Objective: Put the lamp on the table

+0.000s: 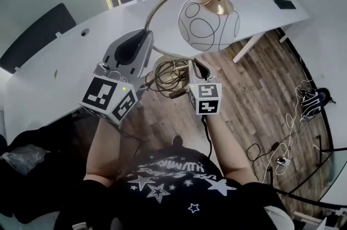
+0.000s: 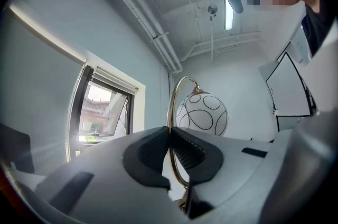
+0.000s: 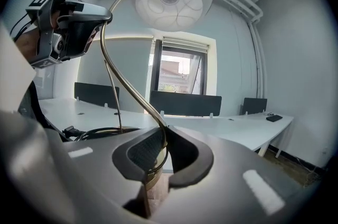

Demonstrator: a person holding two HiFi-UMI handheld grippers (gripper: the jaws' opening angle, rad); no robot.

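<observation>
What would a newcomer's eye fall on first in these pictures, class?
The lamp, its white globe ringed in black, held in the air at centre. The left gripper clamps its brass stem high on the curve, the right gripper near the base; the white table lies beyond.

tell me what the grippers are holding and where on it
Both hold the lamp by its curved brass stem: the left gripper clamps it higher on the arc, the right gripper lower down.
</observation>
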